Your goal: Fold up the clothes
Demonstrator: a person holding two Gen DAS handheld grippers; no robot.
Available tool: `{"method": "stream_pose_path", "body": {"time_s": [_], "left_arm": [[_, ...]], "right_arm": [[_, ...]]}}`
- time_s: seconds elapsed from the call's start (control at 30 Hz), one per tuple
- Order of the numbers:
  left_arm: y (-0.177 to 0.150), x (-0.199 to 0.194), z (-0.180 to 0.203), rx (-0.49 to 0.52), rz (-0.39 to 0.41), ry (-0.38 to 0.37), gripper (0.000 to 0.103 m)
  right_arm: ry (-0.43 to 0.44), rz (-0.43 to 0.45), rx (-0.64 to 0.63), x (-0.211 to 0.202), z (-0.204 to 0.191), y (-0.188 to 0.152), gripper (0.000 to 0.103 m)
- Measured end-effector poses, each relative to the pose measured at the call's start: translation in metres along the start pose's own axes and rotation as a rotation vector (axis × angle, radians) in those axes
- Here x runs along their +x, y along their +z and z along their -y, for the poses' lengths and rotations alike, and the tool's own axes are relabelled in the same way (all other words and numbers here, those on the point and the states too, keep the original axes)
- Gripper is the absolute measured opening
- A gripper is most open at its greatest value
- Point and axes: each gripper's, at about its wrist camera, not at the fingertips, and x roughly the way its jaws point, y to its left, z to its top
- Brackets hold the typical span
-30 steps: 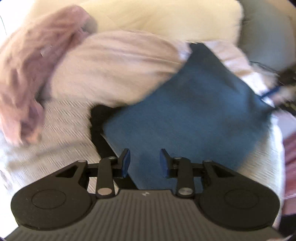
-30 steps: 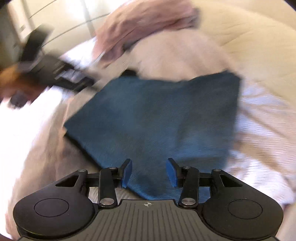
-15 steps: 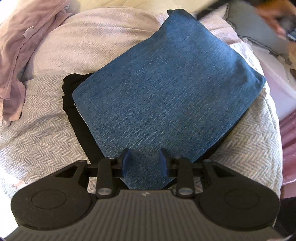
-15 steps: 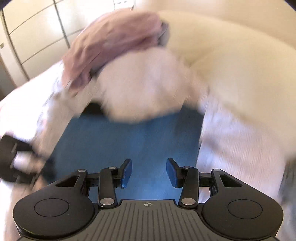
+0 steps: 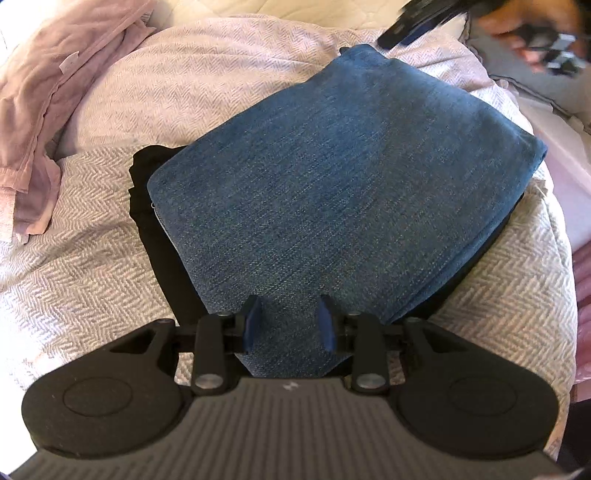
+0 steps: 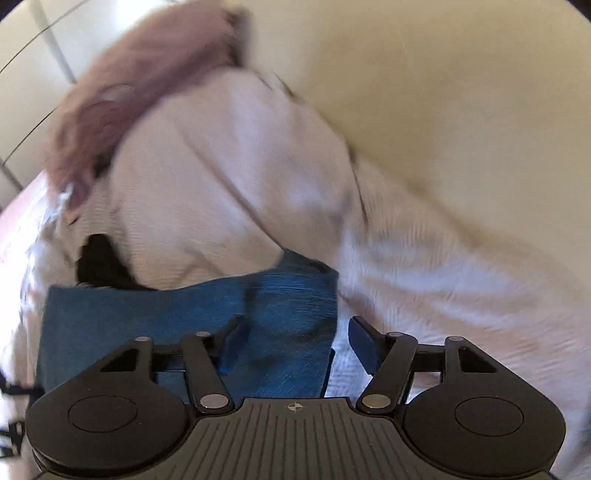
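Left wrist: folded jeans (image 5: 343, 177) lying on a black garment (image 5: 155, 236), both on a herringbone blanket (image 5: 81, 266). Pink cloth (image 5: 48, 74) crumpled at upper left. Left claw (image 5: 290, 321) over the jeans' near corner, partly parted, gripping nothing. Blurred hand (image 5: 532, 26) at top right.

Right wrist: blurred. Right claw (image 6: 295, 343) opening above the jeans' (image 6: 184, 314) edge, nothing pinched.

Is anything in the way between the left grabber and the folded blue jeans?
No, nothing visible is in the way. The left gripper sits right over the near edge of the folded blue jeans, jaws a little apart with denim showing between them. The pink garment lies off to the side on the herringbone blanket.
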Motion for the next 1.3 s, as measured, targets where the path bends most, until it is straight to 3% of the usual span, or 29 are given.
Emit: {"method": "stream_pose_path", "body": {"time_s": [0.1,0.2,0.3,0.37,0.57,0.7,0.83,0.93,1.0,1.03,1.1,1.3], "left_arm": [[-0.001,0.000,0.001,0.012,0.005,0.000,0.029],[-0.004,0.001,0.002,0.021,0.017,0.003,0.029],[-0.004,0.001,0.003,0.031,0.026,0.004,0.029],[-0.003,-0.002,0.004,0.045,0.029,0.009,0.029],[-0.001,-0.034,0.007,-0.009,0.107,0.056,0.029],[-0.007,-0.015,0.012,0.000,0.042,0.003,0.029],[-0.003,-0.025,0.008,-0.047,0.034,0.015,0.029],[-0.009,-0.048,0.013,-0.079,0.015,0.047,0.043],[-0.017,-0.068,0.015,-0.124,0.022,0.075,0.057],[-0.021,-0.079,0.015,-0.149,0.029,0.090,0.061],[-0.032,-0.104,0.016,-0.215,0.064,0.104,0.074],[-0.072,-0.183,0.024,-0.356,0.179,0.014,0.084]], "right_arm": [[0.017,0.062,-0.051,-0.047,-0.033,-0.025,0.065],[0.056,0.051,-0.081,-0.076,-0.063,-0.070,0.065],[0.057,-0.086,-0.061,-0.061,-0.071,-0.121,0.065],[0.048,-0.117,-0.023,-0.051,-0.065,-0.147,0.065],[0.016,-0.056,-0.003,-0.079,-0.079,-0.141,0.063],[0.006,-0.089,-0.007,-0.065,-0.085,-0.153,0.063],[-0.025,-0.084,0.000,-0.074,-0.094,-0.151,0.063],[-0.042,-0.069,0.042,-0.094,-0.102,-0.152,0.064],[-0.056,-0.067,0.085,-0.109,-0.110,-0.154,0.071],[-0.064,-0.067,0.112,-0.116,-0.115,-0.157,0.079],[-0.075,-0.058,0.177,-0.133,-0.127,-0.165,0.082],[-0.160,0.060,0.292,-0.199,-0.191,-0.198,0.082]]}}
